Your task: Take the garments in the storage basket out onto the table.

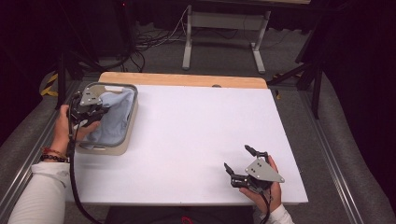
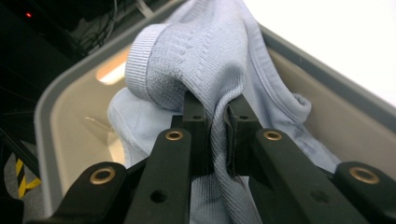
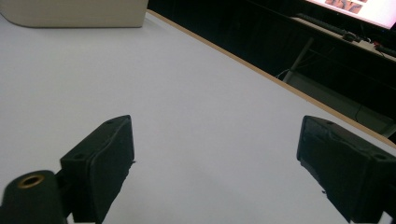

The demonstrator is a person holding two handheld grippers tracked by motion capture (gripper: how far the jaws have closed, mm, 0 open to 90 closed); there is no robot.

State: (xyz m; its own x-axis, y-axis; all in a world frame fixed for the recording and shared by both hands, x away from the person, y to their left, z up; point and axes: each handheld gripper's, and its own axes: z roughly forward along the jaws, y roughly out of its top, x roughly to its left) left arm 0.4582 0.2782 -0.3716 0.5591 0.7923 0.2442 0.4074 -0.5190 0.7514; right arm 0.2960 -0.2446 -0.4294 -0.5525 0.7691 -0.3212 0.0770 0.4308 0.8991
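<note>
On a white table (image 1: 196,140), the left gripper (image 1: 95,112) sits at nine o'clock over a grey-rimmed bin (image 1: 132,116), its jaws pinched tight on a fold of light blue knit garment (image 2: 201,60) that fills the bin. At five o'clock, the right gripper (image 1: 239,161) rests with jaws spread wide, holding nothing.

A white table top (image 1: 201,140) carries everything here, with a strip of bare pale wood (image 1: 182,79) along its far edge. It stands on a grey carpeted floor (image 1: 224,58). Directly on the white surface, at its left side near the far corner, sits a beige bin (image 1: 132,122) with a grey rim; its left wall lies along the table's left edge. In the right gripper view the bin's beige wall (image 3: 74,13) stands at the far end of the surface.
</note>
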